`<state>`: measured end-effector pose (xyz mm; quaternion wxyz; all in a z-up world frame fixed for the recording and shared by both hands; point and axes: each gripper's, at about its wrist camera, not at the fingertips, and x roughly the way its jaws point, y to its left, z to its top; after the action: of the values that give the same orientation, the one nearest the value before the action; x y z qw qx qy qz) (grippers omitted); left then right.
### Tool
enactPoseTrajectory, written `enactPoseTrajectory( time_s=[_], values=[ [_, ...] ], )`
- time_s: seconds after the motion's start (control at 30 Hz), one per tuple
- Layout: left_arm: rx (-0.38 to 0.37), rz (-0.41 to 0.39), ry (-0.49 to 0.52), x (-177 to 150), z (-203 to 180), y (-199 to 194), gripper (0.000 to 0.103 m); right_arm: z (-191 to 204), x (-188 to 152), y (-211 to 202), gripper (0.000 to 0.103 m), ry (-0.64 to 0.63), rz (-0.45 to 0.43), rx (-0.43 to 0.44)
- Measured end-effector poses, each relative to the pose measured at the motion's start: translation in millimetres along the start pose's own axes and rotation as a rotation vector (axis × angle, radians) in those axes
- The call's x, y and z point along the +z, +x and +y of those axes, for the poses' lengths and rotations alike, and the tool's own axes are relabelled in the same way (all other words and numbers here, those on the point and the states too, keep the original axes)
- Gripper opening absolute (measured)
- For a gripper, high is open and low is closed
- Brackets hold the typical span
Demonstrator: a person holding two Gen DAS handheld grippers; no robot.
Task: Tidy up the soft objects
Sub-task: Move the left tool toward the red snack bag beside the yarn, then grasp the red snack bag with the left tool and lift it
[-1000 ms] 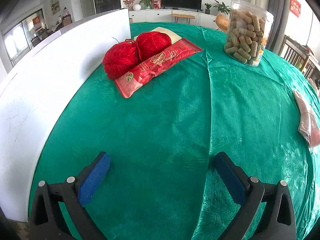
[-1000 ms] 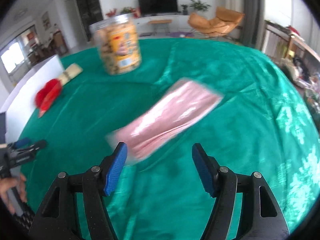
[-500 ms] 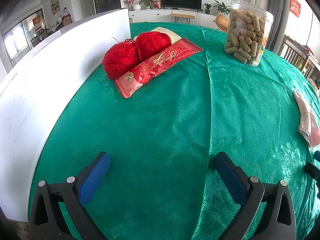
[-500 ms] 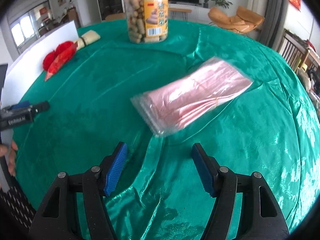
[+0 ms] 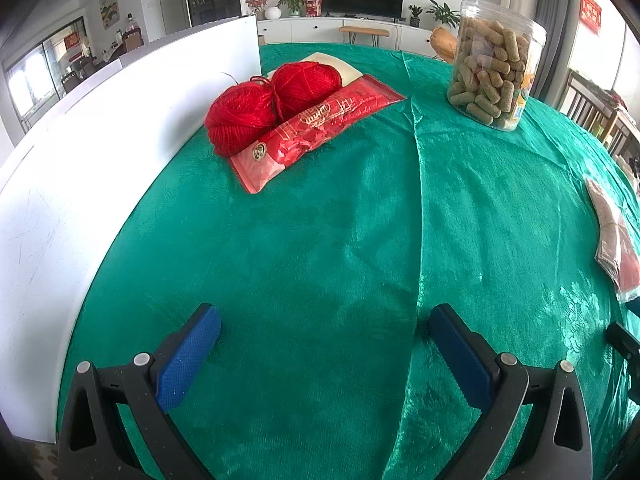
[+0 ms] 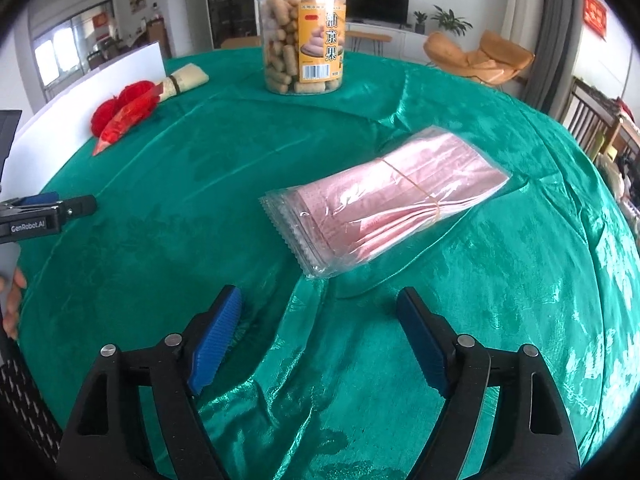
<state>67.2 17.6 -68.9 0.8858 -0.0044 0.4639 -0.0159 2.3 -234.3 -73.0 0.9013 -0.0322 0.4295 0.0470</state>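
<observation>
A clear bag of pink sheets (image 6: 384, 200) lies flat on the green tablecloth (image 6: 200, 184), just ahead of my right gripper (image 6: 318, 310). The right jaws are opening, with only cloth between them. The same bag (image 5: 612, 236) shows at the right edge of the left wrist view. Two red yarn balls (image 5: 268, 104) and a red packet (image 5: 316, 128) lie together far ahead of my left gripper (image 5: 324, 326), which is open over bare cloth. The yarn and packet (image 6: 120, 114) also appear far left in the right wrist view, next to a beige roll (image 6: 186, 80).
A clear jar of snack sticks (image 6: 302, 36) stands at the back of the table. A white board (image 5: 80, 152) runs along the table's left edge. The left gripper (image 6: 48, 212) and a person's hand (image 6: 14, 300) show at the left of the right wrist view.
The right gripper came down toward the pink bag and rolled, then held still while its jaws spread wider. The left gripper has not moved.
</observation>
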Motion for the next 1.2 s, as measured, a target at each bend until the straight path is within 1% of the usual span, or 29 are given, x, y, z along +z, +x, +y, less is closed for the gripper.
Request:
enactPoseTrajectory(
  time_s=[0.17,0.27,0.33,0.37,0.43,0.5,0.57,0.67,0.77,0.8,0.83,0.87,0.9,0.93,1.03,1.1,1.13,1.2],
  values=[
    [-0.005,0.027,0.0,-1.1,-1.4,-2.2,0.103,1.5,-1.2,-0.7,0.083,0.003,-0.006,-0.009],
    [-0.007,0.023,-0.001,-1.0,-1.6,-4.1,0.103,1.6,-1.2,-0.9,0.083,0.006,-0.007,-0.011],
    [-0.007,0.01,-0.007,5.4,1.4,-3.4,0.103,1.6,-1.3,-1.0,0.083,0.007,-0.008,-0.012],
    [-0.008,0.002,-0.005,12.7,4.4,-0.6,0.103,1.4,-1.4,-1.0,0.083,0.007,-0.009,-0.012],
    [-0.004,-0.009,0.031,28.1,8.3,8.0,0.103,1.3,-1.7,-1.2,0.083,0.01,-0.01,-0.014],
    [0.04,-0.007,0.08,49.7,12.6,23.9,0.103,1.4,-1.9,-1.3,0.083,0.012,-0.011,-0.015],
    [0.076,0.0,0.097,69.6,17.7,40.3,0.103,1.6,-1.9,-1.4,0.083,0.015,-0.012,-0.016],
    [0.039,0.005,0.072,100.9,24.4,61.8,0.103,1.4,-2.3,-1.7,0.083,0.019,-0.015,-0.019],
    [-0.012,0.065,0.033,118.3,24.1,77.1,0.103,1.1,-2.8,-2.5,0.083,0.022,-0.016,-0.02],
    [-0.048,0.084,0.021,118.4,23.5,76.5,0.102,1.0,-3.1,-2.8,0.083,0.025,-0.017,-0.022],
    [-0.072,0.076,0.012,116.4,23.1,72.0,0.097,0.8,-3.4,-3.1,0.083,0.027,-0.018,-0.024],
    [-0.104,0.05,-0.002,108.7,21.9,62.1,0.076,0.6,-3.6,-3.3,0.083,0.029,-0.019,-0.025],
    [-0.11,0.025,-0.004,101.3,20.6,53.5,0.06,0.2,-3.8,-3.4,0.083,0.03,-0.019,-0.025],
    [-0.116,0.022,0.002,95.1,18.4,48.1,0.041,0.1,-3.8,-3.5,0.083,0.031,-0.019,-0.026],
    [-0.217,0.042,-0.006,71.3,9.3,30.1,0.039,-0.1,-3.6,-3.4,0.084,0.033,-0.019,-0.027],
    [-0.256,0.066,0.032,49.5,-4.0,15.9,0.039,-0.1,-3.7,-3.5,0.083,0.032,-0.019,-0.027],
    [-0.272,0.078,0.057,40.9,-11.4,11.2,0.041,0.0,-3.7,-3.5,0.083,0.032,-0.019,-0.028],
    [-0.268,0.082,0.133,23.7,-30.1,-0.8,0.05,-0.2,-3.8,-3.6,0.084,0.034,-0.02,-0.031]
  ],
)
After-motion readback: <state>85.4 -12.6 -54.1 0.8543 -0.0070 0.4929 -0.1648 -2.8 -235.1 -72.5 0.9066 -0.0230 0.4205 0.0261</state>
